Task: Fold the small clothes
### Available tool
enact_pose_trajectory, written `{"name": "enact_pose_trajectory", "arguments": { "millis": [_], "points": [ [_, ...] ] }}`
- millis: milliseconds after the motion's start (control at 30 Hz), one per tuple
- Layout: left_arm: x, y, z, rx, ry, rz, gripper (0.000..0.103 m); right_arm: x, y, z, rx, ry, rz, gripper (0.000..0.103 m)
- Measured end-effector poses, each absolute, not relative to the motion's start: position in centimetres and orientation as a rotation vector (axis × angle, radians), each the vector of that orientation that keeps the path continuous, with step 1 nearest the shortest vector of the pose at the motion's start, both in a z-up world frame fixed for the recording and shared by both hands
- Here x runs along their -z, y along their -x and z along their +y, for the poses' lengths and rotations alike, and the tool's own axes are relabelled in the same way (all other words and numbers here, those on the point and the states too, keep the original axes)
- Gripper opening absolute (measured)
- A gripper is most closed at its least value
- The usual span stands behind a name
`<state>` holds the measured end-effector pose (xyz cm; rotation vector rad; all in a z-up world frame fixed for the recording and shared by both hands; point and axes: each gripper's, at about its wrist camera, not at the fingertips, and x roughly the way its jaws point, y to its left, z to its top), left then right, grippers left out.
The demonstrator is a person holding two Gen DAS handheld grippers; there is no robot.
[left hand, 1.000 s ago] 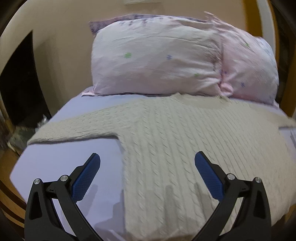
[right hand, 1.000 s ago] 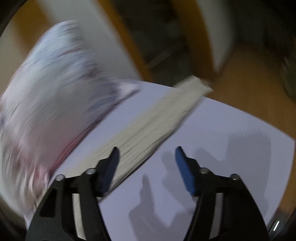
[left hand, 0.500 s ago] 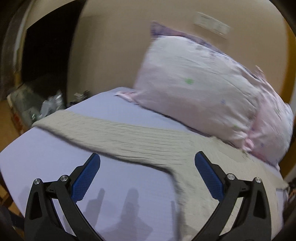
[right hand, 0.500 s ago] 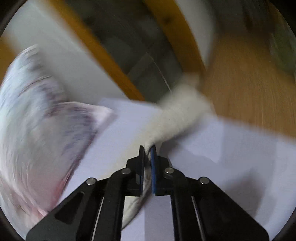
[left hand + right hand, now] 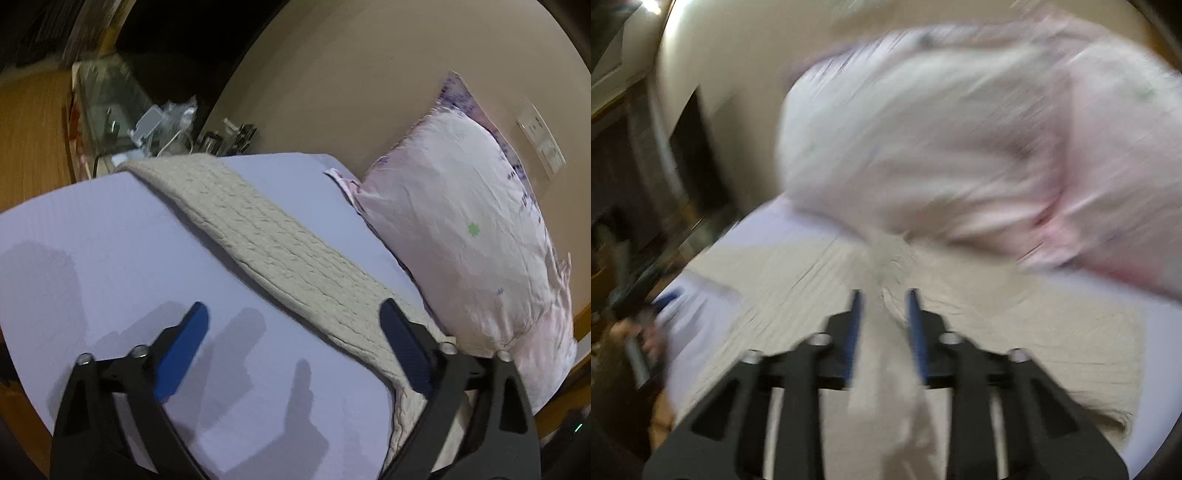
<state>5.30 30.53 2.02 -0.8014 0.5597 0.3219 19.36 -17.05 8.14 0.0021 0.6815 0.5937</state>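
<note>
Only at the right gripper (image 5: 883, 301), jaws pinch the sweater (image 5: 997, 332).

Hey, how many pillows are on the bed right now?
2. A large pink pillow leans against the wall at the head of the bed; a second pillow sits right beside it, mostly hidden. More may be out of view.

Left gripper (image 5: 291, 332) fingers spread wide; right gripper (image 5: 883, 308) fingers nearly closed
</note>
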Motion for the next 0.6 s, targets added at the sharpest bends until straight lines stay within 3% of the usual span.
{"name": "enact_pose_trajectory", "arguments": {
  "millis": [67,100,433,533,600],
  "points": [
    [-1.6,-5.3,31.7,-0.331,0.847,0.552,0.091,-8.5,-19.3,-18.7,-0.547,-0.029,0.623,0.065],
    [-1.5,-5.5,32.2,-0.338,0.858,0.554,0.089,-8.6,-19.2,-19.6,-0.523,-0.049,0.608,0.069],
    [0.5,-6.8,39.8,-0.424,1.113,0.508,0.064,-8.5,-15.7,-29.9,-0.367,-0.253,0.593,0.075],
    [0.6,-7.6,41.4,-0.466,1.13,0.521,0.049,-8.8,-15.1,-31.8,-0.354,-0.3,0.564,0.077],
    [0.2,-8.7,41.7,-0.514,1.089,0.578,0.02,-9.0,-14.8,-32.6,-0.352,-0.302,0.551,0.077]
  ]
}}
